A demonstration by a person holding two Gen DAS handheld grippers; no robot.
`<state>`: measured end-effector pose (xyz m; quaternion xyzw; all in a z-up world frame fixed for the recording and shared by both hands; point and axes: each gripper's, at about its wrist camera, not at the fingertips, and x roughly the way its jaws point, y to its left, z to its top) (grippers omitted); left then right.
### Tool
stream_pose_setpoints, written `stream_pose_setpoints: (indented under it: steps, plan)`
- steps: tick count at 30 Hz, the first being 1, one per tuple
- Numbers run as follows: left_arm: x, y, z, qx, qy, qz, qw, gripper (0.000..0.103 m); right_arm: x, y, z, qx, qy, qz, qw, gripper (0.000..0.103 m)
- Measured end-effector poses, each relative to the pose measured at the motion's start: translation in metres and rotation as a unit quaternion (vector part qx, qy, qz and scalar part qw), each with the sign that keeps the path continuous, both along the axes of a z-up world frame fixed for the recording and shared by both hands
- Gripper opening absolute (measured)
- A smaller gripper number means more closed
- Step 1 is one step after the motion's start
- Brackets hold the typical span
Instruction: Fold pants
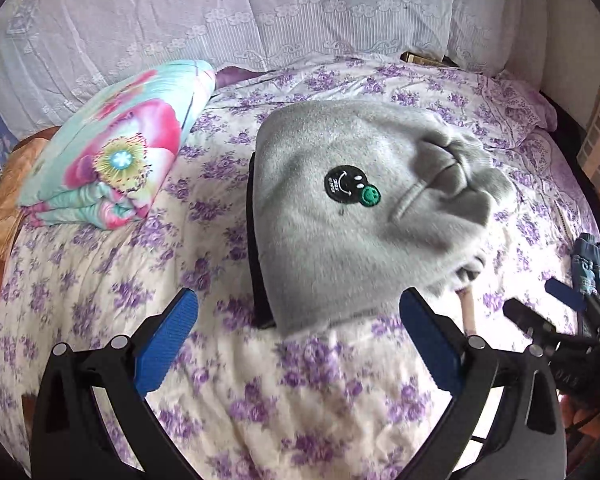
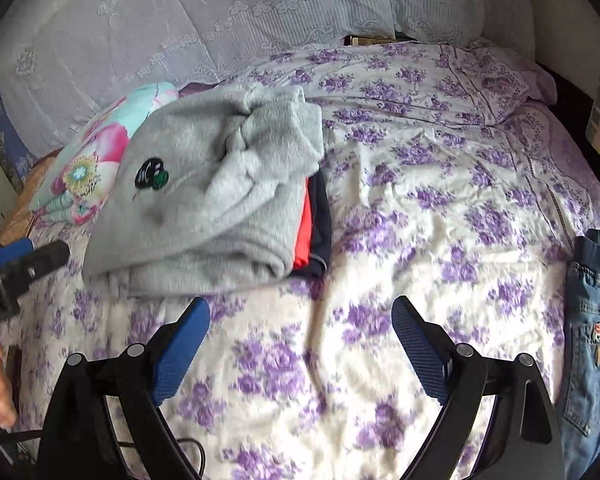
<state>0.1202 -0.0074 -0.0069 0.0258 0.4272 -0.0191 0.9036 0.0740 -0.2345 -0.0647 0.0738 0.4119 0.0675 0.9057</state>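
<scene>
From the left wrist, the left hand-held gripper (image 1: 298, 322) hangs released, jaws wide, just short of the folded grey pants (image 1: 360, 208) lying on the floral bed (image 1: 100, 280) beside a rolled quilt (image 1: 116, 152). From the right wrist, the right hand-held gripper (image 2: 300, 330) is released too, near the grey pants (image 2: 216, 196) atop red and dark garments (image 2: 314, 226), with blue jeans (image 2: 590, 332) at the bed's (image 2: 440, 220) right edge.

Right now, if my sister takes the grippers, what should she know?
Left gripper: open, empty, near the stack.
Right gripper: open, empty, over bare sheet.
Grey pants: folded, on top of a stack with red and dark clothes under them.
Jeans: at the bed's right edge, unfolded, untouched.
Done: grey pants. Left: probably fold the jeans.
</scene>
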Motion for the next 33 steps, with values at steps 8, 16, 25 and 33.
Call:
stream_pose_setpoints:
  steps: [8,16,25,33]
  plan:
    - [-0.046,-0.001,0.018,-0.010,-0.020,0.003,0.9997,0.098,-0.097,-0.073,0.022,0.017,-0.054,-0.061,0.997,0.093]
    - [-0.083,0.023,0.005,-0.001,-0.007,-0.016,0.9999,0.098,-0.257,-0.190,0.127,0.009,-0.255,-0.222,0.941,0.094]
    - [-0.114,0.096,-0.108,-0.094,0.169,0.075,0.9781,0.098,-0.244,-0.179,0.030,-0.184,-0.011,-0.234,0.955,0.098]
    - [-0.117,0.067,-0.067,-0.068,0.109,0.047,0.9906,0.098,-0.070,-0.057,-0.013,0.020,-0.032,-0.016,0.999,0.090]
